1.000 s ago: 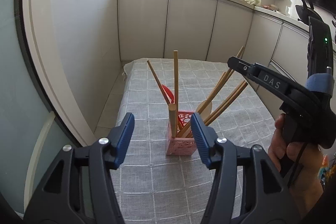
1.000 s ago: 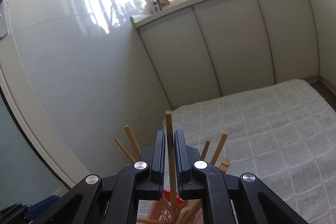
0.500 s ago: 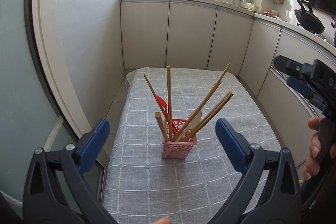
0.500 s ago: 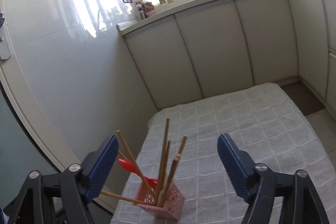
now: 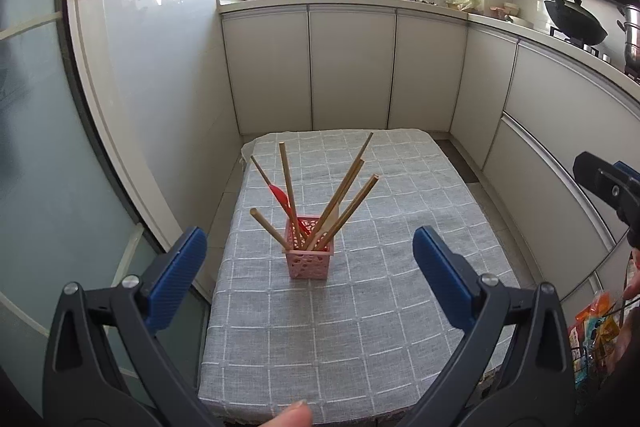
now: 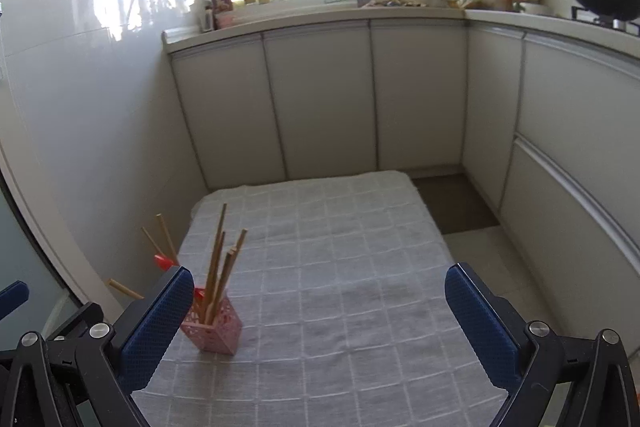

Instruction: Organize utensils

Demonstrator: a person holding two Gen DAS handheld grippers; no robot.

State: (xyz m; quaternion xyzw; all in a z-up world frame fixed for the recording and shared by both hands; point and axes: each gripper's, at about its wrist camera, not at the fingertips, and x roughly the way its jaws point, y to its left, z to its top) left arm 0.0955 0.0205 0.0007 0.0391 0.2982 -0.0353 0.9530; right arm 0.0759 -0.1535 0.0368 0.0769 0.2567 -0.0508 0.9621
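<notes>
A pink lattice utensil holder (image 5: 308, 252) stands upright on the grey checked tablecloth (image 5: 360, 327), nearer the cloth's left edge than its right, with wooden chopsticks (image 5: 347, 189) fanning out of it beside a pale wooden spoon (image 5: 330, 217) and a red-tipped utensil (image 5: 281, 193). I have my left gripper (image 5: 308, 275) hanging above the near end of the table, its blue pads spread wide with nothing between them. My right gripper (image 6: 320, 323) is opening, jaws at full spread and empty; in its view the holder sits just beside the left pad, close to the cloth's left edge. The whole right half of the cloth lies bare to its far edge. White cabinets (image 5: 352, 67) wall in the far and right sides, a narrow strip of floor (image 6: 456, 203) between.
</notes>
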